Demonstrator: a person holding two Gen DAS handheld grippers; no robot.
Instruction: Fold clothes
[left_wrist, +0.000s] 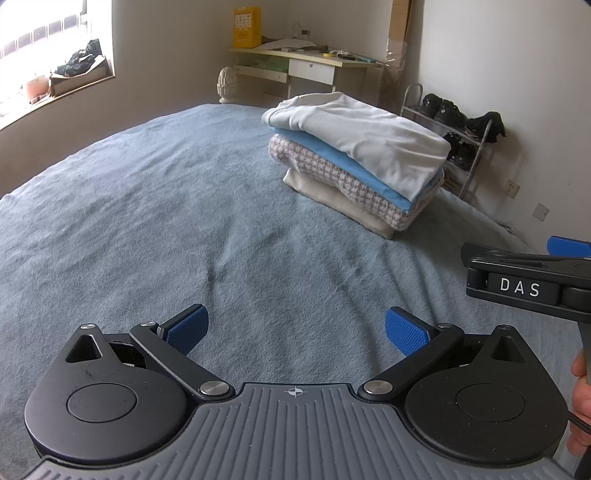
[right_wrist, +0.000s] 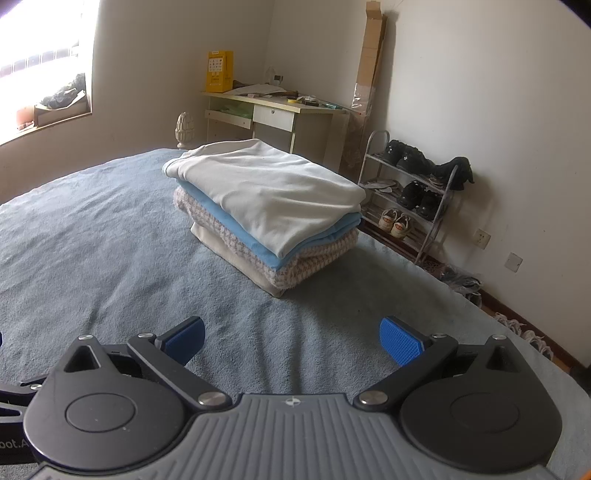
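Clothes (right_wrist: 266, 206), folded and stacked on the bed (right_wrist: 110, 236): soft, light, likely floppy; grip hems. Near the stack, left gripper (left_wrist: 295, 328) and right gripper (right_wrist: 291, 332) gape wide, empty.

The left gripper (left_wrist: 295, 332) has its two blue fingers (left_wrist: 186, 329) spread wide apart, holding nothing. The right gripper (right_wrist: 291, 338) is spread wide too. A hand (left_wrist: 580, 402) grips its handle.

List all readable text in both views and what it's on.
"DAS": white letters on the black body of the right gripper, seen from the left wrist view.
"oot.A": cut-off white print on the black left gripper body, at the frame edge.
Yellow box on the desk: print too small to read.
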